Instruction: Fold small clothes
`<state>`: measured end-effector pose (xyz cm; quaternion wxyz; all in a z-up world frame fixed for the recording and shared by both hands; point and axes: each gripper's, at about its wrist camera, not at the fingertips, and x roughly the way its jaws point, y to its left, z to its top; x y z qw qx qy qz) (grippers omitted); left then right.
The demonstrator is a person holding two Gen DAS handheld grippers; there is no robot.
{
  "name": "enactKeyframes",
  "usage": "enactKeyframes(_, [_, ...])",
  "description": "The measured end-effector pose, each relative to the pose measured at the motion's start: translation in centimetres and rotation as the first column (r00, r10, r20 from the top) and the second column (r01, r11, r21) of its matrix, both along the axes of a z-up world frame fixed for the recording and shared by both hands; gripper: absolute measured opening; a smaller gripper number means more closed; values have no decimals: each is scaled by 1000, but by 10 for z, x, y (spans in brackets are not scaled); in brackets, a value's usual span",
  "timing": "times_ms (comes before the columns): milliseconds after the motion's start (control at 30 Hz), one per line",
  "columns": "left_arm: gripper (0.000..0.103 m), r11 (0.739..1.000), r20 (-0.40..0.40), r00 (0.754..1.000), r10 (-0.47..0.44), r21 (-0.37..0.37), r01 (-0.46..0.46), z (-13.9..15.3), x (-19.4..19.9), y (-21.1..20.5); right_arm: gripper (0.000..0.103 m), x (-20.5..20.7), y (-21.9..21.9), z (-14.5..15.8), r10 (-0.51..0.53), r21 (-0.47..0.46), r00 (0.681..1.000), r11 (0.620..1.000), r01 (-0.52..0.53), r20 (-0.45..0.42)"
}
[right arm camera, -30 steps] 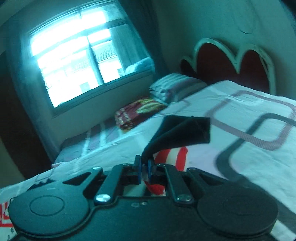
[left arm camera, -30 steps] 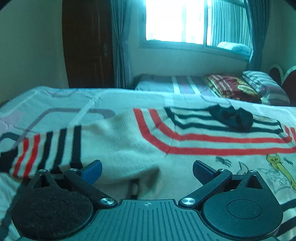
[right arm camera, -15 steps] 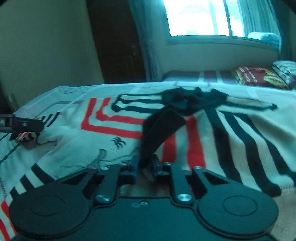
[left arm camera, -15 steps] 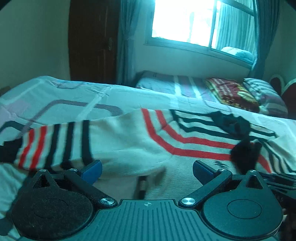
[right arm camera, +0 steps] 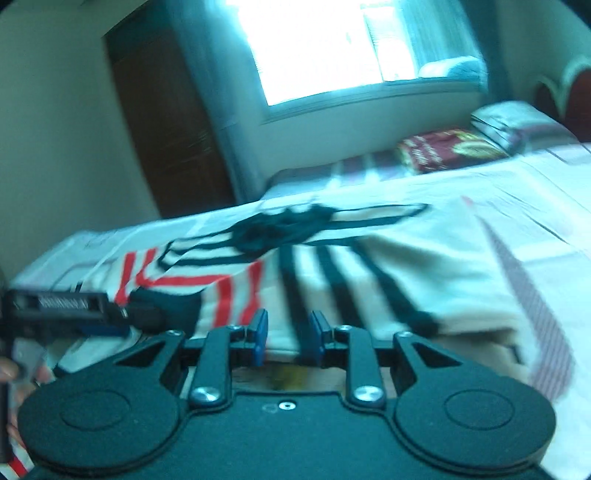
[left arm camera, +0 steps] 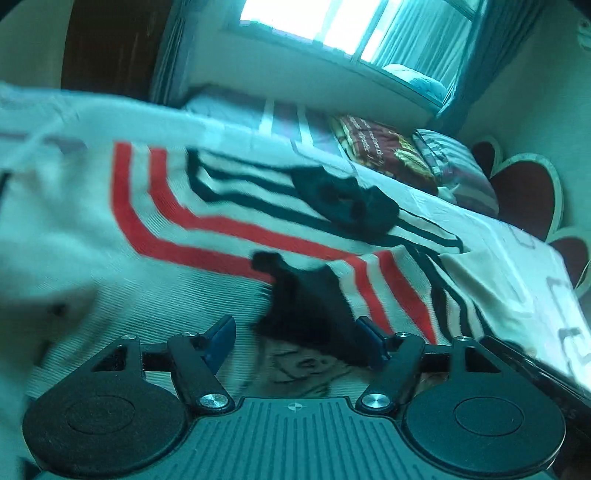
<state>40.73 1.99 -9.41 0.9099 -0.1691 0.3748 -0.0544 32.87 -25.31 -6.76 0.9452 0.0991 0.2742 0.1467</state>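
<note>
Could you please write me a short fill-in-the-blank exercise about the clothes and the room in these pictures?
1. The sweater spread on the bed has black and ___ stripes.
2. The black bundle lies on top of the ___.
3. The curtains hang beside a bright ___.

Missing words: red; sweater; window.

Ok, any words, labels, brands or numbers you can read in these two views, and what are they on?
No text reads clearly.
White lettering on the left gripper's side, in the right wrist view: too blurred to read.
Gold print on the dark red blanket: too small and blurred to tell if it is lettering.
Drawn figure on the striped sweater, under the left gripper: a picture, no words visible.
</note>
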Motion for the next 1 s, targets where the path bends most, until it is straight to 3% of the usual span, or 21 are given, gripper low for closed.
enactKeyframes(67, [71,1000,2,1000,7,10,-8,-6,10,-9,26,-5,-18,1,-40,40,999,998,40,-2])
enactKeyframes(100, [66,1000,7,1000,4,24,-5,-7,15,-13,26,-8,-26,2,-53,59,999,997,53,-4])
enactKeyframes(133, [6,999,8,1000,-6,49,6,-7,20,-17,26,-12,-34,2,-67,75,998,995,67,-3])
enactKeyframes(200, [7,999,37,999,-5,52,3,0,25,-14,26,-18,-45,4,-93,91,996,991,93,6])
enactKeyframes(300, [7,993,104,994,-22,122,10,18,23,-8,26,-25,-58,8,-133,98,991,987,130,23])
enactKeyframes(500, [7,989,67,997,-26,150,16,15,18,21,24,-20,-89,4,-265,121,964,957,263,0])
enactKeyframes(633, [7,991,33,999,-36,133,31,-3,16,25,23,-6,-93,-7,-258,69,966,963,260,-33])
enactKeyframes(767, [7,989,37,998,-42,144,36,-8,14,21,30,4,-85,-11,-262,-6,965,965,262,-20])
enactKeyframes(833, [7,991,38,999,-35,132,30,-9,11,22,44,12,-82,-12,-254,-63,967,966,252,-30])
enactKeyframes(900, [7,991,41,999,-32,129,27,-10,12,22,49,24,-85,-18,-236,-64,970,971,231,-66])
enactKeyframes(967, [7,991,43,999,-31,128,26,-11,12,22,26,34,-89,-26,-168,-32,977,986,166,-132])
enactKeyframes(1000, [7,991,48,998,-29,128,23,-11,11,21,24,34,-87,-27,-170,-65,978,984,163,-122])
